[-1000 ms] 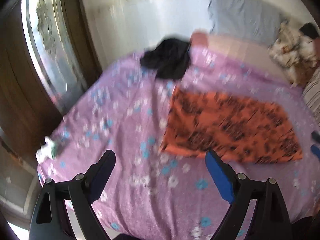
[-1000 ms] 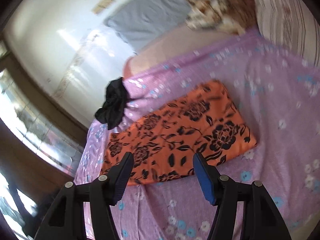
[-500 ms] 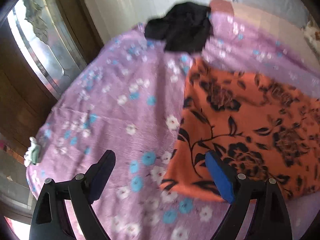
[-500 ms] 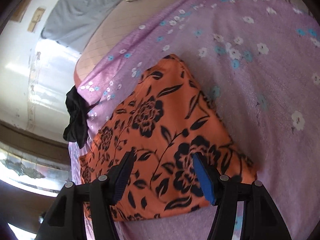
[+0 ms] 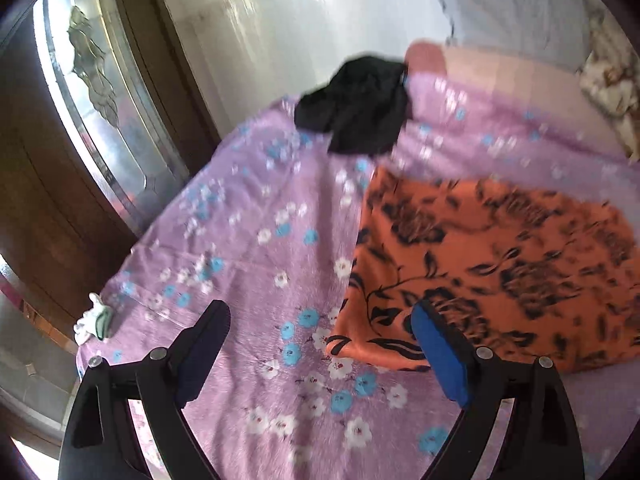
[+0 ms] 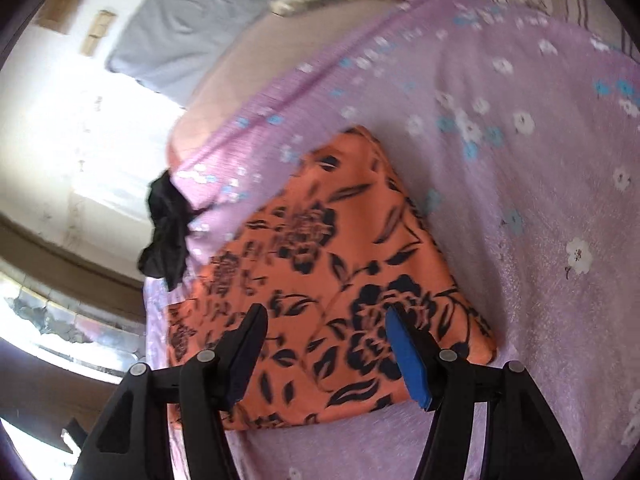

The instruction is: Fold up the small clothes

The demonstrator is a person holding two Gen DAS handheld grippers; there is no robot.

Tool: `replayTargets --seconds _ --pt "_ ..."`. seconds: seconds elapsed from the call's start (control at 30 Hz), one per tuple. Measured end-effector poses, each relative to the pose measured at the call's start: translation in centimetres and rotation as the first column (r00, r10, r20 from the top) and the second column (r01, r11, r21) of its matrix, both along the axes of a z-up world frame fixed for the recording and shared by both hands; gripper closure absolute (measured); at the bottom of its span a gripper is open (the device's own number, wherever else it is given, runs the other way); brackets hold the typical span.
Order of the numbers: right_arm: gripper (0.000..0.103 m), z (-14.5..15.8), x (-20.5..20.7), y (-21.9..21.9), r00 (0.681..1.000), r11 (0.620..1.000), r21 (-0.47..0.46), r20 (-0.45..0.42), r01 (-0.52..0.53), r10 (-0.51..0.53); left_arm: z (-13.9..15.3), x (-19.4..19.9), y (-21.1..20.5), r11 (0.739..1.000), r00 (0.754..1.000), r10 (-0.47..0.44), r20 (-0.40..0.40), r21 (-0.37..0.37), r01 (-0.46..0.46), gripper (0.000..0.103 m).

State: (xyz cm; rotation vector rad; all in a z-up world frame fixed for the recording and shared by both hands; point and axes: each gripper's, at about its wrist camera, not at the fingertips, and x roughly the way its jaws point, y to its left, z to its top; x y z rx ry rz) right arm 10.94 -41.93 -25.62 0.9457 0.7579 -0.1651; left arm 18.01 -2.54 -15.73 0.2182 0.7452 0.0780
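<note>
An orange garment with a black flower print (image 5: 488, 264) lies flat on a purple flowered bedsheet (image 5: 256, 240). It also shows in the right wrist view (image 6: 320, 272). My left gripper (image 5: 320, 324) is open and empty, hovering near the garment's near left corner. My right gripper (image 6: 324, 328) is open and empty, above the garment's near edge. A crumpled black garment (image 5: 360, 104) lies at the far corner of the bed; it also shows in the right wrist view (image 6: 166, 228).
A wooden door with a glass panel (image 5: 92, 112) stands left of the bed. A grey pillow (image 5: 516, 12) and a flowered cushion (image 5: 608, 80) lie at the head. A small white and green thing (image 5: 92, 322) sits at the sheet's left edge.
Both grippers came down close over the orange garment, then drew back a little. Both stayed open and empty. The clothes have not moved.
</note>
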Motion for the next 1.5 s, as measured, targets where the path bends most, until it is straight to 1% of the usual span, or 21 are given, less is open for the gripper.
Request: replayTargets --seconds 0.1,0.17,0.37,0.5,0.67,0.83,1.03,1.2,1.3,1.37,1.43,1.5 --pt "0.038 1.2 -1.3 0.9 0.998 1.000 0.019 0.057 -0.016 0.015 3.0 -2.1 0.2 1.000 0.997 -0.008 0.081 -0.019 0.009 0.011" --pt "0.037 1.6 -2.1 1.4 0.997 0.999 0.025 0.076 -0.022 0.020 4.5 -3.4 0.4 0.999 0.992 -0.015 0.125 -0.029 0.018 0.011" --pt "0.036 2.7 -3.5 2.8 0.993 0.999 0.023 0.115 -0.045 0.042 7.2 -6.1 0.8 0.997 0.982 -0.033 0.183 -0.060 0.045 0.011" --pt "0.036 3.1 -3.8 3.8 0.990 0.998 0.015 0.131 -0.059 0.056 8.0 -7.4 0.1 0.996 0.977 -0.043 0.209 -0.067 0.058 0.011" --pt "0.036 3.8 -4.1 4.6 0.985 0.997 -0.016 0.150 -0.080 0.081 7.7 -7.6 -1.6 0.990 0.979 -0.085 0.183 -0.095 0.104 0.011" --pt "0.036 3.6 -3.9 4.3 0.984 0.996 -0.007 0.152 -0.089 0.089 6.3 -7.2 -4.4 0.985 0.979 -0.136 0.151 -0.082 0.150 0.011" --pt "0.036 3.3 -3.9 3.2 0.984 0.996 0.003 0.151 -0.091 0.090 5.2 -6.3 -7.0 0.980 0.977 -0.169 0.128 -0.086 0.181 0.011" --pt "0.036 3.5 -4.1 2.5 0.982 0.995 -0.018 0.158 -0.098 0.100 4.5 -5.6 -8.9 0.976 0.975 -0.189 0.116 -0.083 0.200 0.011" --pt "0.036 3.8 -4.4 2.3 0.980 0.994 -0.046 0.167 -0.099 0.105 4.3 -5.4 -9.6 0.975 0.974 -0.196 0.115 -0.080 0.206 0.011" --pt "0.036 4.2 -4.7 2.3 0.978 0.992 -0.080 0.178 -0.093 0.106 4.1 -5.3 -10.0 0.975 0.973 -0.201 0.112 -0.078 0.210 0.011" --pt "0.036 4.9 -5.1 2.5 0.975 0.987 -0.140 0.197 -0.080 0.107 4.0 -5.2 -10.2 0.975 0.974 -0.200 0.110 -0.078 0.209 0.011" --pt "0.035 5.8 -5.9 2.9 0.964 0.978 -0.204 0.247 -0.051 0.101 3.9 -5.1 -10.3 0.975 0.974 -0.200 0.109 -0.075 0.209 0.011"
